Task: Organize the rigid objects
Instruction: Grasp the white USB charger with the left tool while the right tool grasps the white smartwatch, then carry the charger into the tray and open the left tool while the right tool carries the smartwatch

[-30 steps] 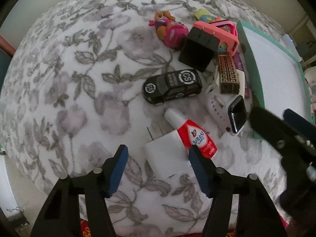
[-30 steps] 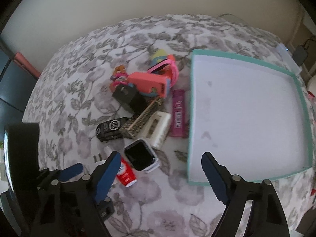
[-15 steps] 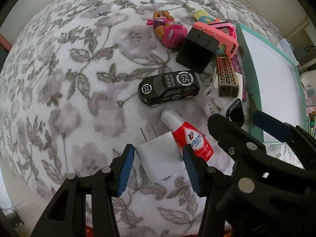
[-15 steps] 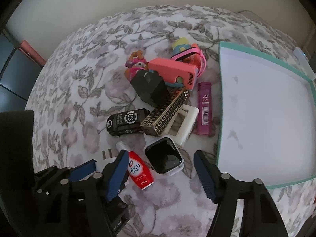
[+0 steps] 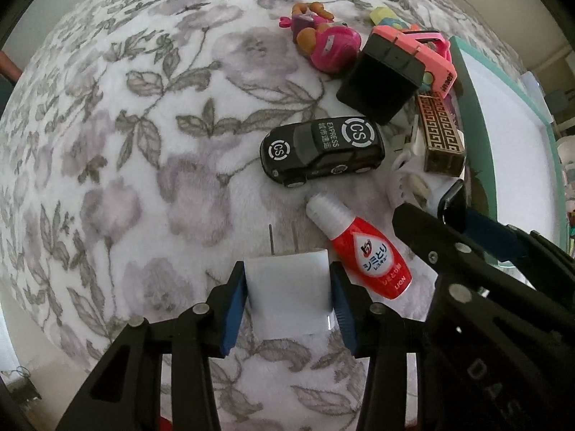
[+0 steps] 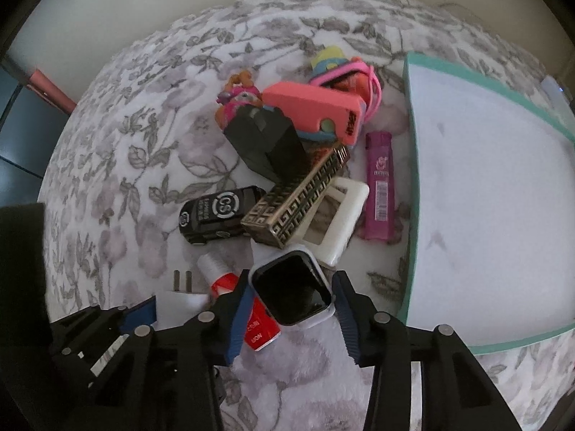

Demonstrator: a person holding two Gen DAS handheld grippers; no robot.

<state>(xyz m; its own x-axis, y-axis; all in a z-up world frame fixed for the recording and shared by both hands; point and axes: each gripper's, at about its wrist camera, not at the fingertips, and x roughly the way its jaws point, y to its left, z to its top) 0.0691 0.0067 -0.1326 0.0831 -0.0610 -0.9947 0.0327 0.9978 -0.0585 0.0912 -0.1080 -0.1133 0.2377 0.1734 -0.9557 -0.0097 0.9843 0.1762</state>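
**Closing both grippers on two items from the pile**

Pinching in: left gripper (image 5: 287, 287) has its jaws closing on the white plug adapter (image 5: 287, 291), pads look touching its sides (prongs flat on the floral blanket (image 5: 107, 143)). Right gripper (image 6: 291, 309) is closing around the smartwatch (image 6: 291, 294); contact is likely but hard to confirm. Both items sit at the near edge of the pile, teal tray (image 6: 413, 179) empty just beside. Next: lift straight up, carry to the tray. Readable: "LION" on the red bottle (image 5: 363, 251), "CS EXPRESS" on the black toy car (image 5: 323, 151).
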